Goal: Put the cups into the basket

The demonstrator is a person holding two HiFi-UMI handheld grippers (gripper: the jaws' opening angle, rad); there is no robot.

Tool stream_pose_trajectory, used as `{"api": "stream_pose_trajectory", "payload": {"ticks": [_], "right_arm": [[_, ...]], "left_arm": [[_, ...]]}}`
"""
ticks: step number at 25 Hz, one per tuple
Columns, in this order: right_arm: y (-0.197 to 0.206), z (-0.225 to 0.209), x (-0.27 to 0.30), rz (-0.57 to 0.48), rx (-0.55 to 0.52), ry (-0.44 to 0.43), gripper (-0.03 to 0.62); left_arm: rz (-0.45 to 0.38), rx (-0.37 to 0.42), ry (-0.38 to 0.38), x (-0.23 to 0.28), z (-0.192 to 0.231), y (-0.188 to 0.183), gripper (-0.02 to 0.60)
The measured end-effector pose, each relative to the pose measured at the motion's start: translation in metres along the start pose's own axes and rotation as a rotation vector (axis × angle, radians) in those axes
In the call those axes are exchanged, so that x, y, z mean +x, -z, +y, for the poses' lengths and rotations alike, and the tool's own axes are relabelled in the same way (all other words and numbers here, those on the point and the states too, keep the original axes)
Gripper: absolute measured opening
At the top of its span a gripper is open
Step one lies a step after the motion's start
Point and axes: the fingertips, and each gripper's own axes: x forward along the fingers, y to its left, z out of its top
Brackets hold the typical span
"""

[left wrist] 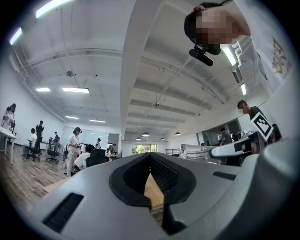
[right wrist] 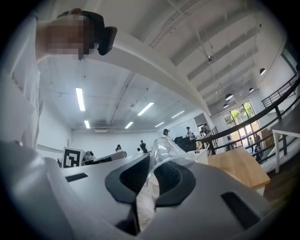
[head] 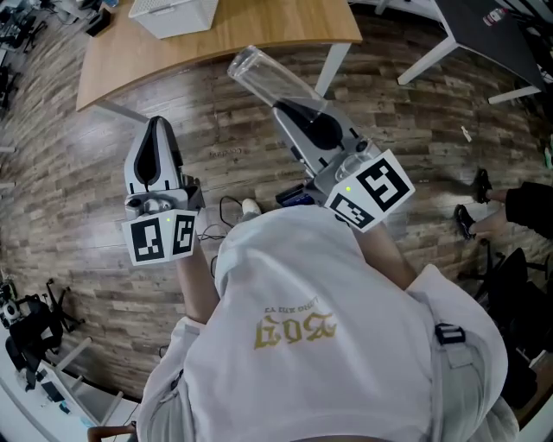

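Observation:
In the head view my right gripper (head: 282, 110) is shut on a clear plastic cup (head: 259, 76), which lies tilted, its mouth toward the wooden table (head: 233, 39). The right gripper view shows the same cup (right wrist: 164, 149) pinched between the black pads of that gripper (right wrist: 150, 164). A white basket (head: 175, 13) stands on the table's far side, and its lattice wall (right wrist: 200, 157) shows beyond the cup. My left gripper (head: 158, 123) hangs over the floor in front of the table, shut with nothing in it; in its own view the gripper (left wrist: 150, 157) has its tips together.
A table leg (head: 333, 67) stands just beyond the cup. A black desk (head: 492, 30) is at the top right. A seated person's feet (head: 471, 211) are at the right. Black stands (head: 34, 324) sit at the lower left. Several people (left wrist: 74, 145) are across the room.

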Motion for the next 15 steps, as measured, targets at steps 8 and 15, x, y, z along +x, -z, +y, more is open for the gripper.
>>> {"api": "stream_pose_trajectory", "payload": {"ticks": [8, 15], "right_arm": [[0.004, -0.013, 0.01, 0.013, 0.027, -0.02, 0.031], [0.007, -0.025, 0.039, 0.019, 0.012, -0.008, 0.031]], "left_arm": [[0.026, -0.002, -0.044, 0.001, 0.009, 0.008, 0.006], [0.011, -0.02, -0.032, 0.028, 0.033, 0.021, 0.006]]}}
